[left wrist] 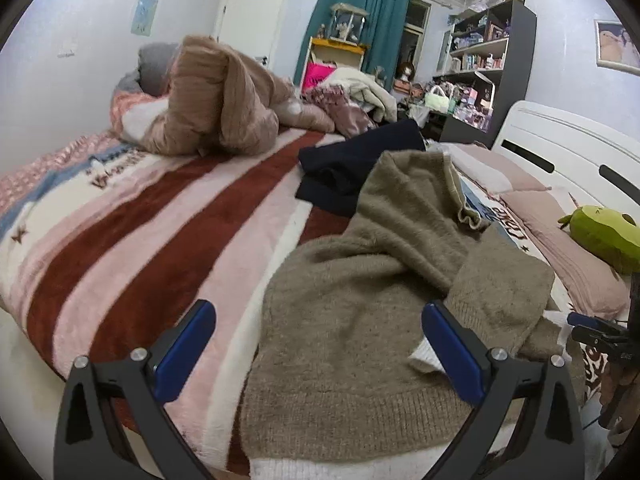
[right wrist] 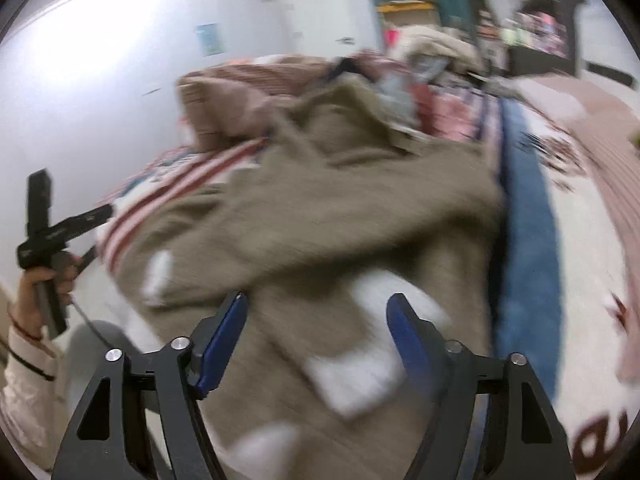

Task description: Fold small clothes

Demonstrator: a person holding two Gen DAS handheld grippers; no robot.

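— Left wrist view: where is the sweater?

— The tan sweater (left wrist: pixel 360 320) lies crumpled on the striped blanket (left wrist: pixel 140 240) at the near edge of the bed, a sleeve thrown across its body. The left hand-held gripper (left wrist: pixel 320 356) hovers over its hem, jaws spread wide, pinching nothing.

— And the right one?

— The right hand-held gripper (right wrist: pixel 318 340) is also spread, empty, above the same sweater (right wrist: pixel 320 220).

— How should the step go?

— I'd judge it needs flattening first: take the hem corners with both, pull the body taut, lay the sleeve straight before any fold.

— Anything unclear?

— The right wrist view is badly smeared by motion; the white patches there could be lining or a label, I cannot tell. A dark garment (left wrist: pixel 352 172) farther off partly hides behind the sweater.
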